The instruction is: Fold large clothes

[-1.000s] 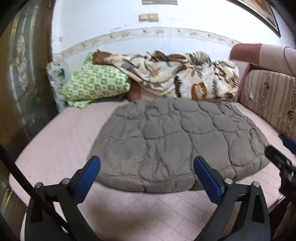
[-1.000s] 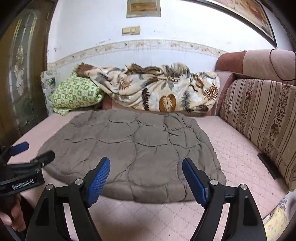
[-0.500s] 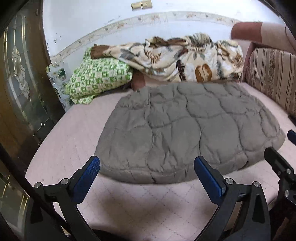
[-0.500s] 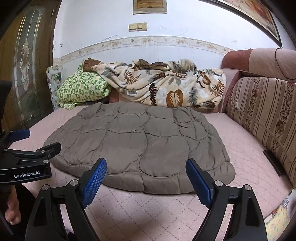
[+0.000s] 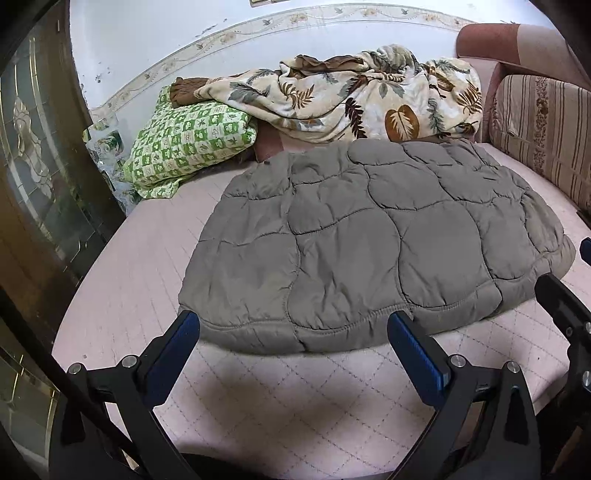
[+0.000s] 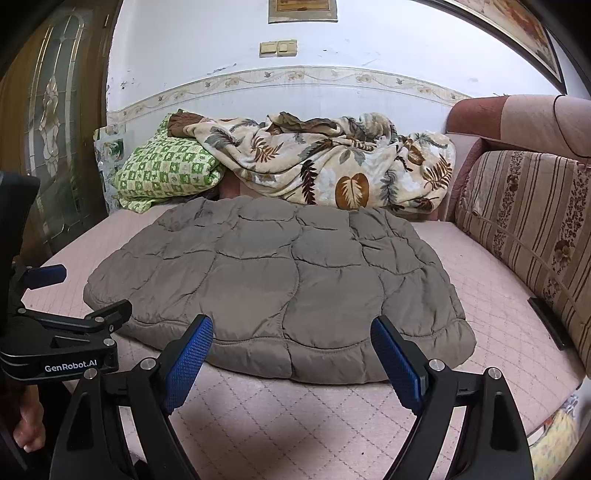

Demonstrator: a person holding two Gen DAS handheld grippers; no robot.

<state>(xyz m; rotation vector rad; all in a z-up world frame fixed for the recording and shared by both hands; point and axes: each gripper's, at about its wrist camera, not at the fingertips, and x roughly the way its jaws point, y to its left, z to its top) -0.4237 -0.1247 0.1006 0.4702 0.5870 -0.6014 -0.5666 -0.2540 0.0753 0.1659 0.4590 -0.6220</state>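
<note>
Evidently both claws are poised for a grasp: the left claw [image 5: 293,336] and right claw [image 6: 291,343] hang with jaws apart and empty, aimed at the near hem of the grey quilted garment [image 5: 369,243] (already spread flat on the pink bed [image 5: 140,280], ready for folding).

This is a lived-in room of a home. A pink quilted mattress [image 6: 295,417] lies beside a striped sofa back [image 6: 524,221], with a leaf-print blanket [image 6: 332,166] and green checked pillow [image 6: 166,173] heaped against a white wall bearing a floral border [image 6: 295,75], light switches [image 6: 277,48] and framed pictures [image 6: 303,10].
</note>
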